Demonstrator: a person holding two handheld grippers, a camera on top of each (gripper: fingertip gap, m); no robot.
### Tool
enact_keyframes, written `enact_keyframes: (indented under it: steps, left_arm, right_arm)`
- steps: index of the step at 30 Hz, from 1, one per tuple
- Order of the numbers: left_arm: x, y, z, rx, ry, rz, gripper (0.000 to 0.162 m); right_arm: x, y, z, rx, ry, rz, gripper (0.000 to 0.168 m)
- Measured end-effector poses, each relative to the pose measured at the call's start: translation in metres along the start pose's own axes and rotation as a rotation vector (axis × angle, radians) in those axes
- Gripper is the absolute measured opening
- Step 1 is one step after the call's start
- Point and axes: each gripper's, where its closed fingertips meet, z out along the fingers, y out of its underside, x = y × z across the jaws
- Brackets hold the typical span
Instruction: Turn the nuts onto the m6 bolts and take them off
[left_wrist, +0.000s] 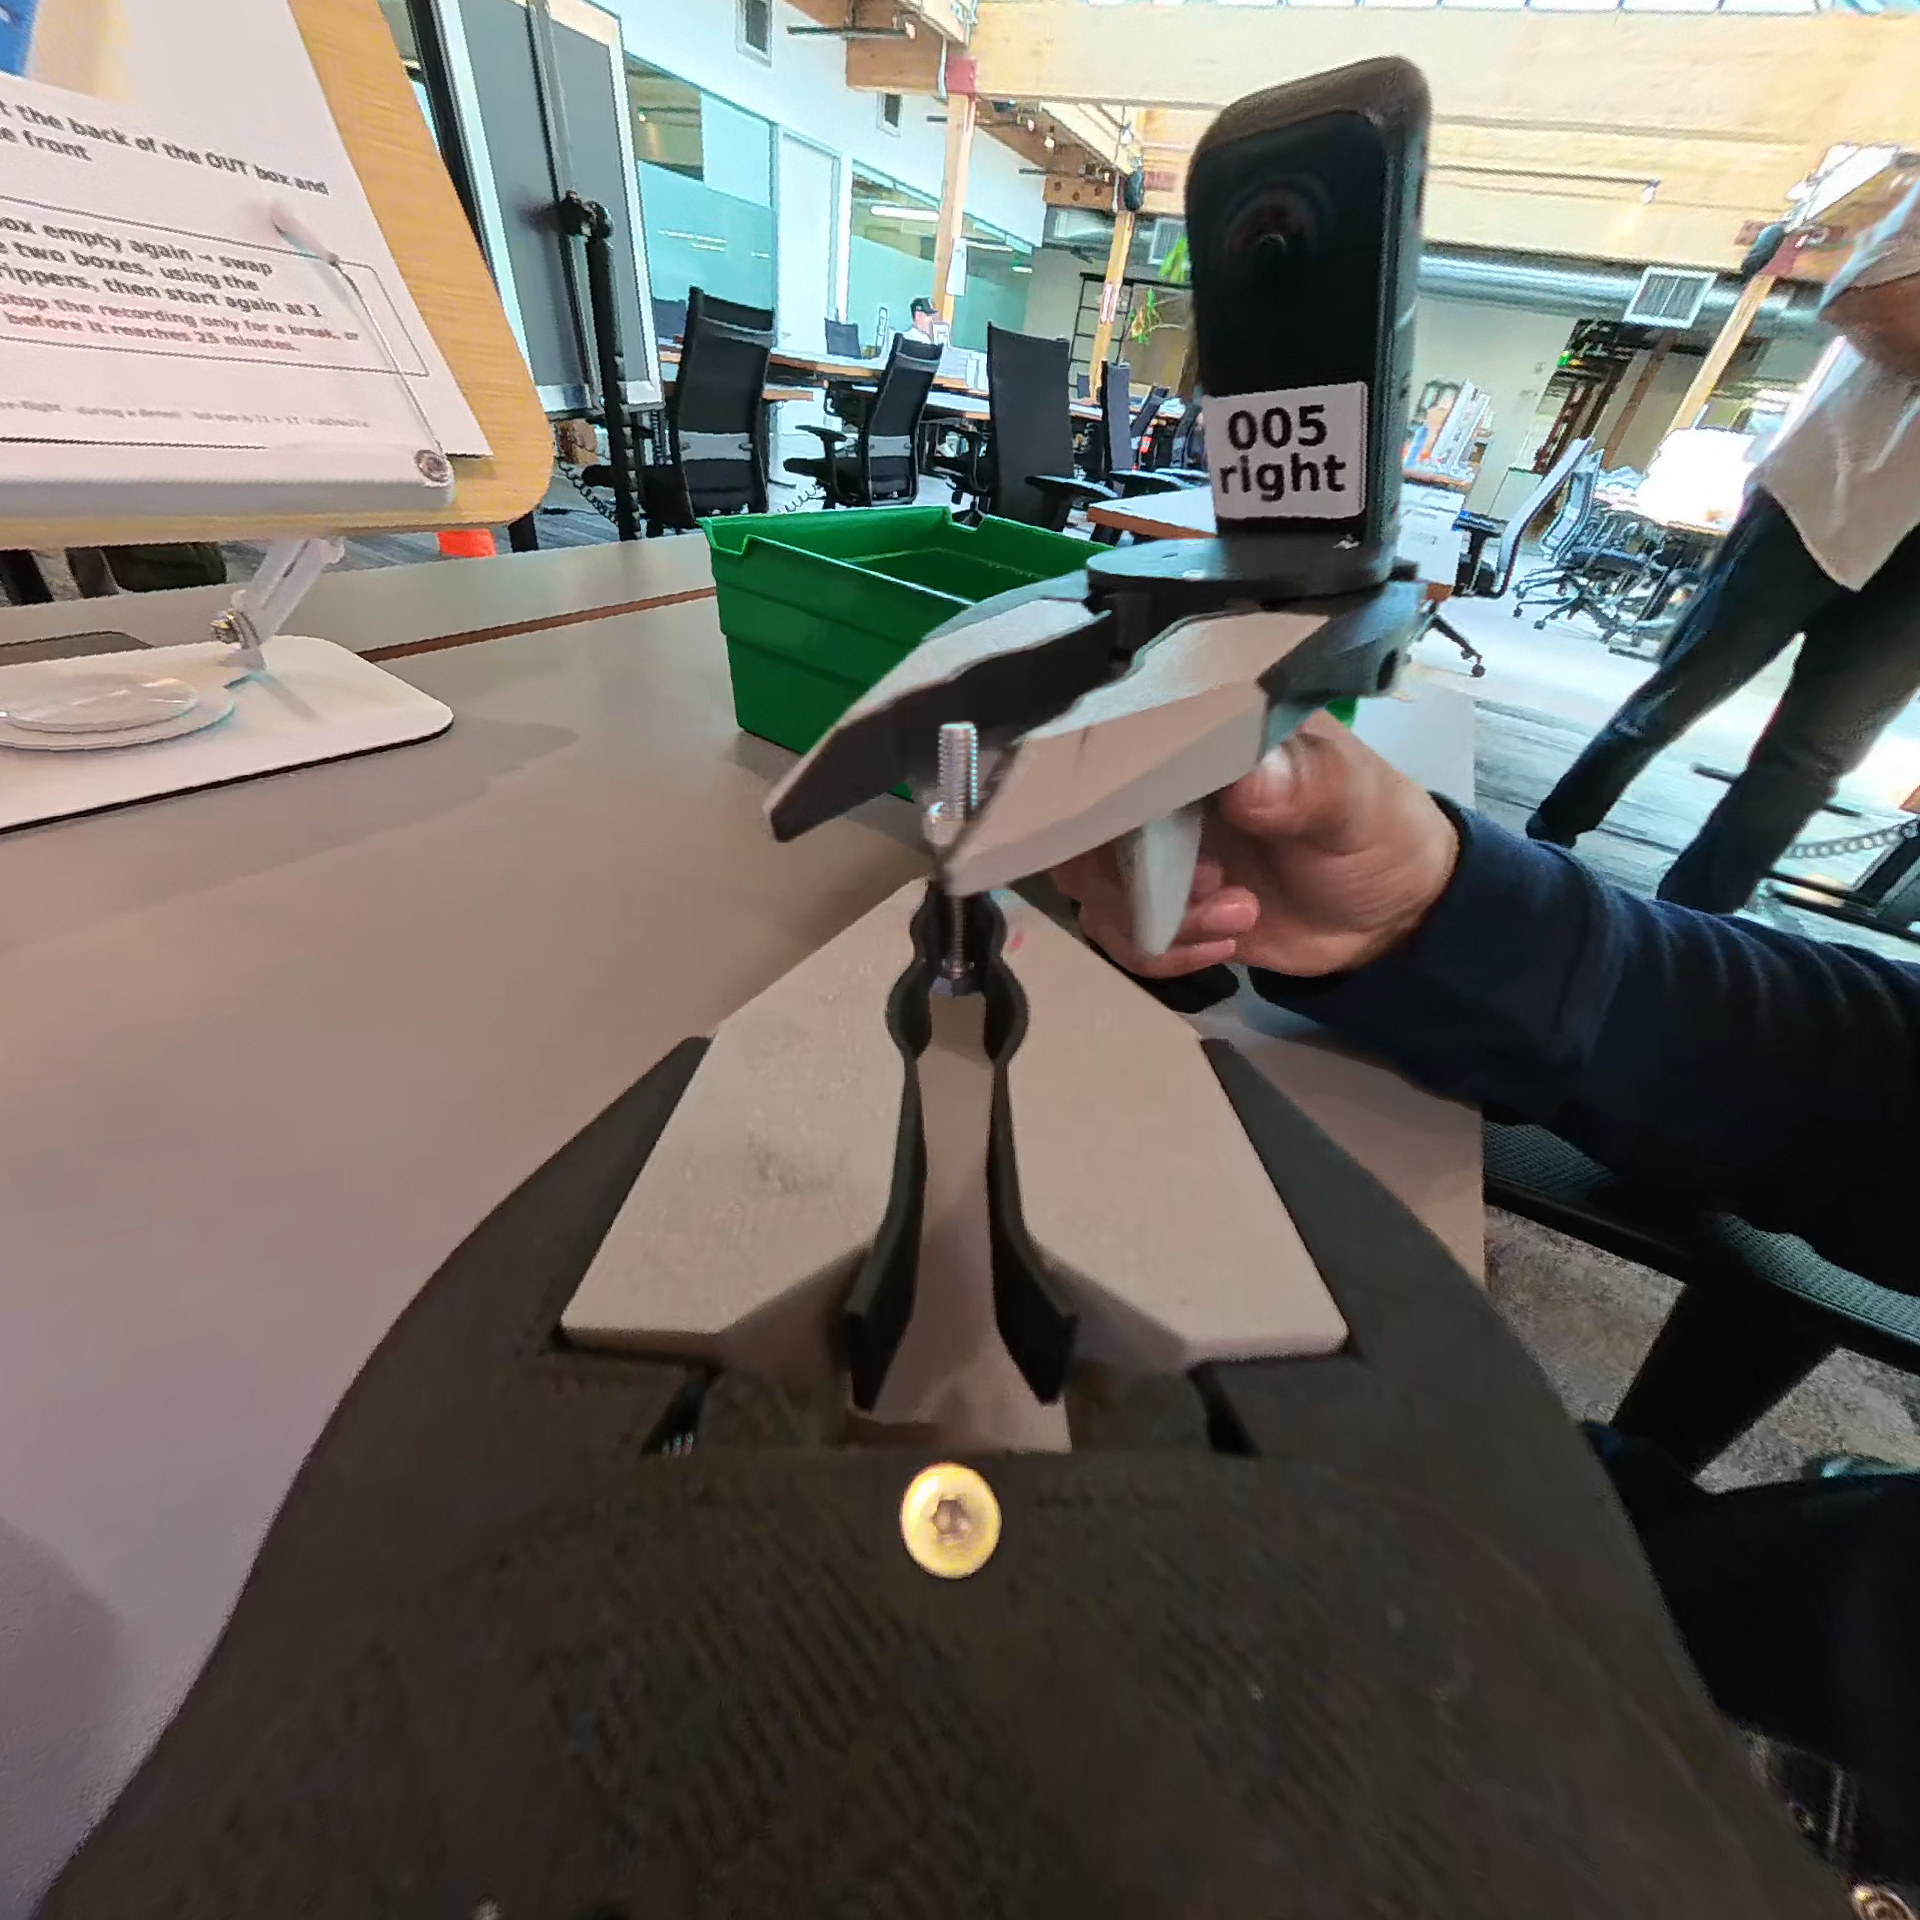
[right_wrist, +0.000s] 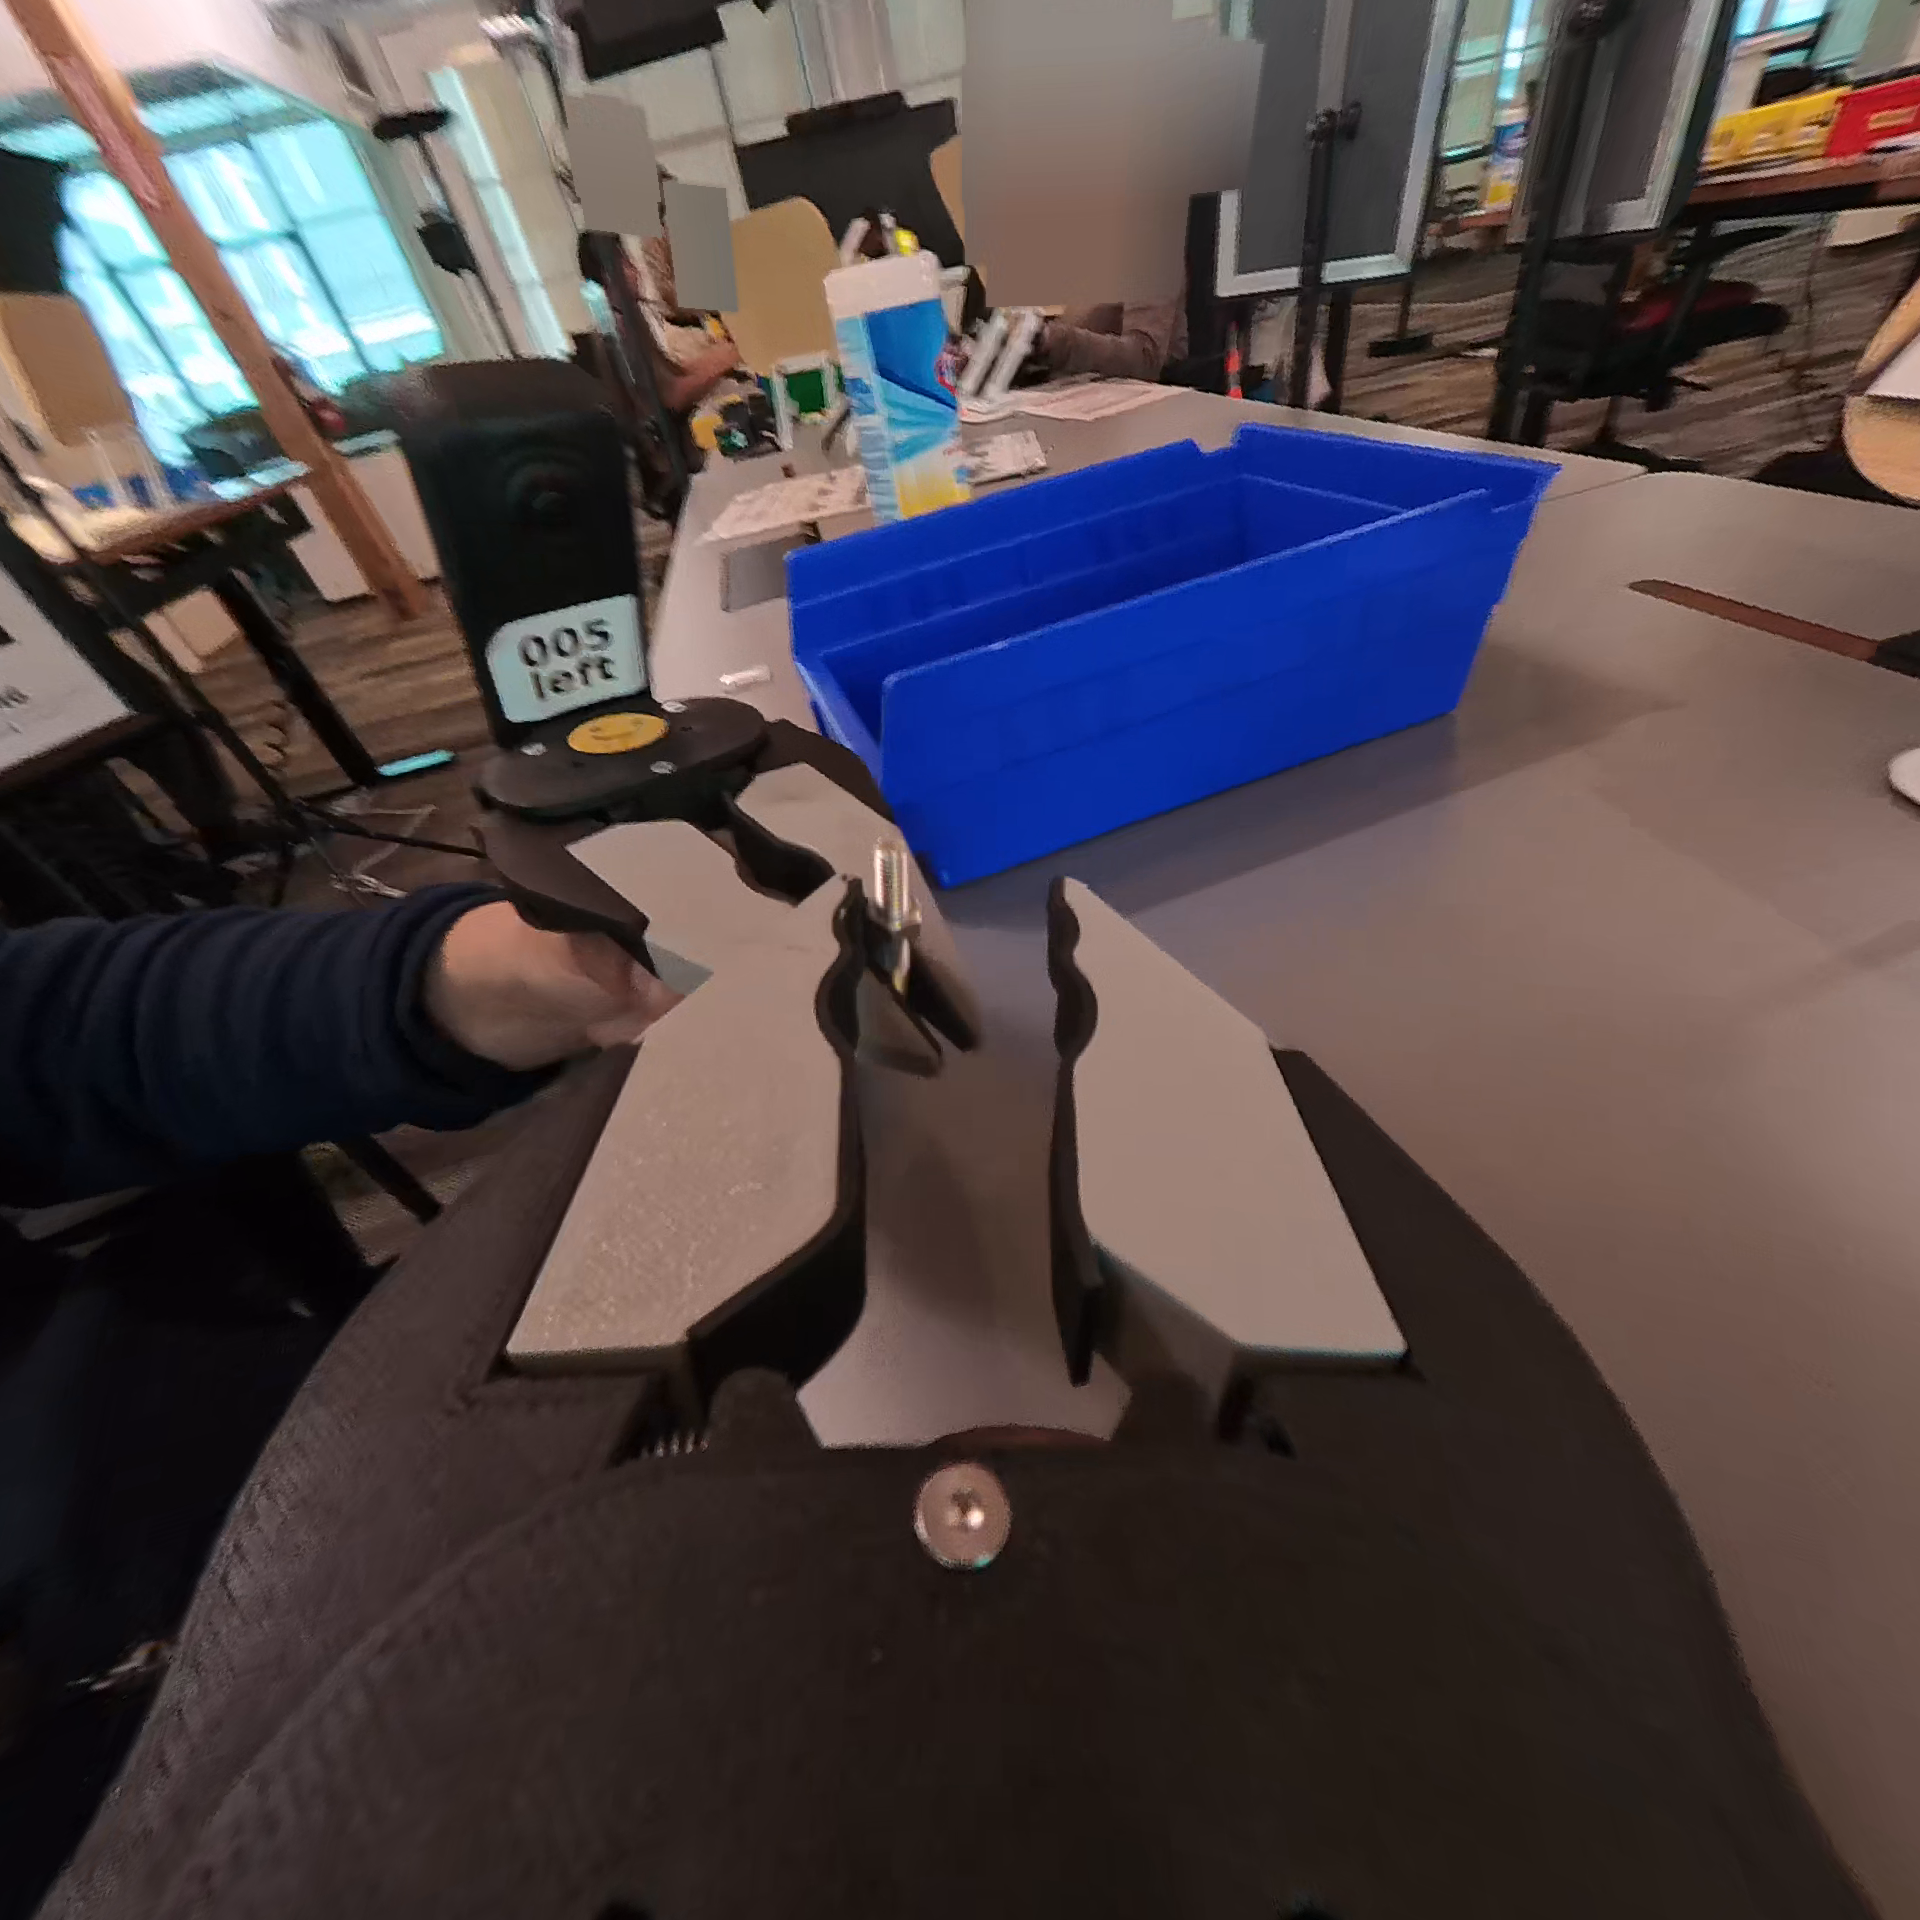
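A silver M6 bolt (left_wrist: 956, 769) stands upright, its lower end clamped between the tips of my left gripper (left_wrist: 954, 940). A small silver nut (left_wrist: 938, 819) sits partway up the thread. My right gripper (left_wrist: 868, 847) reaches in from the right with its jaws apart, one finger on each side of the bolt at the nut's height. In the right wrist view my right gripper (right_wrist: 951, 914) is open, and the bolt (right_wrist: 891, 883) stands by its left fingertip (right_wrist: 844, 914). My left gripper (right_wrist: 896, 992) comes in from the left there, shut on the bolt.
A green bin (left_wrist: 831, 623) stands behind the bolt on the grey table (left_wrist: 312, 987). A blue bin (right_wrist: 1195, 707) lies ahead of my right gripper, with a wipes canister (right_wrist: 904, 395) behind it. A document stand (left_wrist: 208, 312) is at the far left. A person (left_wrist: 1818, 520) stands at the right. Only a small space, under 4 cm, lies between the two pairs of fingers.
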Motion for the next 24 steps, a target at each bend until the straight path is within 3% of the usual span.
enact_keyframes:
  steps: [2, 4, 7, 10, 15, 16, 17, 20, 22, 24]
  left_arm:
    - [-0.008, -0.002, -0.003, 0.015, -0.038, -0.015, 0.002]
    - [-0.012, -0.005, -0.007, 0.034, -0.042, -0.032, 0.002]
    - [-0.014, -0.004, -0.007, 0.029, -0.051, -0.041, 0.002]
    - [-0.008, -0.003, -0.004, 0.018, -0.034, -0.015, 0.002]
    - [-0.012, -0.003, -0.004, 0.021, -0.074, 0.005, 0.002]
    - [-0.015, -0.005, -0.007, 0.036, -0.076, -0.007, 0.002]
    - [-0.016, -0.007, -0.009, 0.048, -0.071, -0.021, 0.002]
    - [-0.014, -0.005, -0.007, 0.032, -0.067, -0.015, 0.002]
    - [-0.009, -0.004, -0.004, 0.027, -0.06, 0.01, 0.002]
    - [-0.006, -0.004, -0.003, 0.027, -0.057, 0.031, 0.002]
  right_arm:
    - [0.005, 0.0, -0.006, -0.003, 0.037, -0.017, 0.032]
    - [0.013, -0.005, -0.014, 0.036, 0.066, -0.001, 0.011]
    - [0.001, -0.013, -0.015, 0.09, -0.029, 0.046, 0.017]
    - [-0.001, -0.009, -0.002, 0.049, -0.012, 0.028, 0.036]
    - [0.009, -0.009, -0.008, 0.046, 0.053, 0.013, 0.033]
    - [0.016, -0.008, -0.013, 0.053, 0.083, 0.023, 0.015]
    - [0.023, -0.009, -0.019, 0.063, 0.111, 0.02, 0.007]
    - [0.005, -0.022, -0.017, 0.139, -0.01, 0.067, 0.022]
    - [-0.008, -0.02, -0.006, 0.114, -0.069, 0.073, 0.042]
    - [-0.006, -0.015, 0.002, 0.078, -0.031, 0.038, 0.038]
